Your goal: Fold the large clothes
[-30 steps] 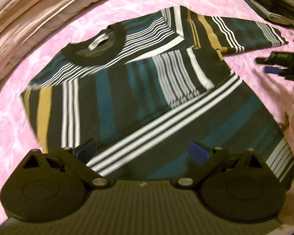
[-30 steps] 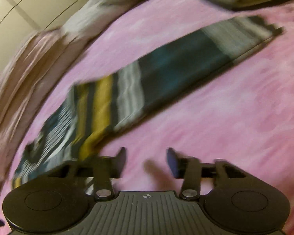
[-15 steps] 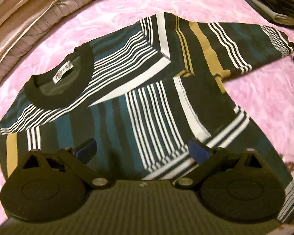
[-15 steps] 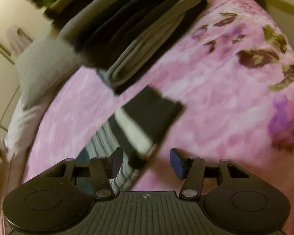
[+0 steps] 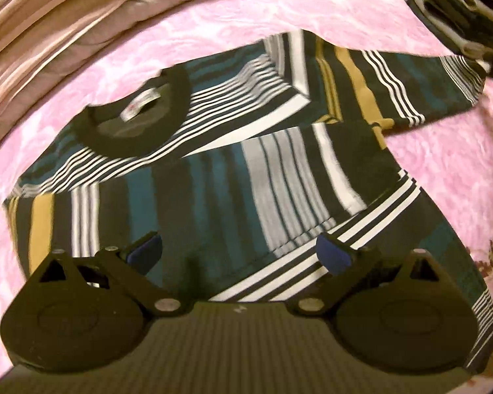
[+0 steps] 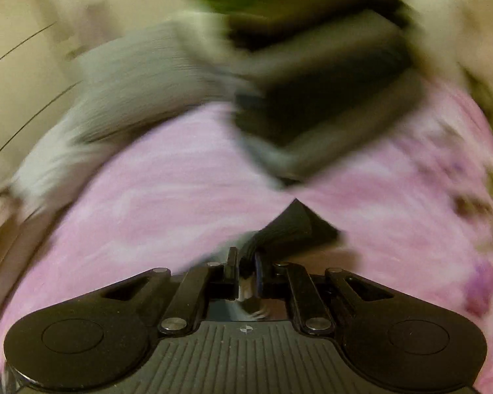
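Note:
A striped sweater [image 5: 220, 164] in black, teal, white and mustard lies flat on the pink bedspread [image 5: 443, 170], black collar toward the upper left. One sleeve is folded across the body; the other sleeve [image 5: 410, 78] stretches to the upper right. My left gripper [image 5: 240, 256] hovers open over the sweater's lower body, holding nothing. In the blurred right wrist view, my right gripper [image 6: 245, 262] is shut on the sleeve's black cuff [image 6: 292, 223], which sticks up from between the fingers over the pink spread.
A stack of folded dark and grey clothes [image 5: 463, 10] sits at the upper right, also seen blurred as the clothes stack [image 6: 312, 82] ahead of the right gripper. Beige bedding [image 5: 49, 23] lines the upper left. A grey pillow [image 6: 131, 82] lies left of the stack.
The right gripper has closed on the sleeve cuff it was straddling half a second ago, and its view now swings fast. The left gripper has drifted slightly back over the sweater, still open.

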Demonstrator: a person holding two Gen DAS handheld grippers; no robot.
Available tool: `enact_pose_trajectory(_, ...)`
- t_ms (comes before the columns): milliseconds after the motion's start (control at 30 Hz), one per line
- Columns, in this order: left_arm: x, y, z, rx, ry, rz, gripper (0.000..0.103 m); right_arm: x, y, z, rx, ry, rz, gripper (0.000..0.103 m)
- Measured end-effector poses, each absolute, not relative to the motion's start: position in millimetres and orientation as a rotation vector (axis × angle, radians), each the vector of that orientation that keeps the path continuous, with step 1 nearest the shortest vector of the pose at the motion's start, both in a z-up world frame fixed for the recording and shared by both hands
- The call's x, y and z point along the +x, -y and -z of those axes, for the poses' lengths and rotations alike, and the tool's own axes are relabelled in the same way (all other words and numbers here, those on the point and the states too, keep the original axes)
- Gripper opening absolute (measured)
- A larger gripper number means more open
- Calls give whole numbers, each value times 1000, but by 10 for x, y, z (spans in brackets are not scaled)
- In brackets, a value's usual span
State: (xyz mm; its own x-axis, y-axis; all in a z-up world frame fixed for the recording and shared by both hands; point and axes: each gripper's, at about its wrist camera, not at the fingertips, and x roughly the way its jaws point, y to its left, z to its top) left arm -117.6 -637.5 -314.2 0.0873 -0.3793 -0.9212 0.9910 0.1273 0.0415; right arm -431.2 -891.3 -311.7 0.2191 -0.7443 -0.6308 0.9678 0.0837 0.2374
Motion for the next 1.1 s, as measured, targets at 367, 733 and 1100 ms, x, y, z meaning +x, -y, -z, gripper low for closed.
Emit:
enact_pose_trajectory(367, -52, 5267, 2830, 730, -950, 1038, 98, -740, 6908, 2501, 293, -330, 507, 60)
enact_pose_trajectory(733, 990, 5202, 3073, 586, -976, 1047, 86, -1136, 6688, 3500, 359, -721, 682, 61)
enact_pose_trajectory(1100, 1464, 6499, 3451, 435, -980, 1115, 41, -2017, 7328, 3913, 395, -872, 900, 62)
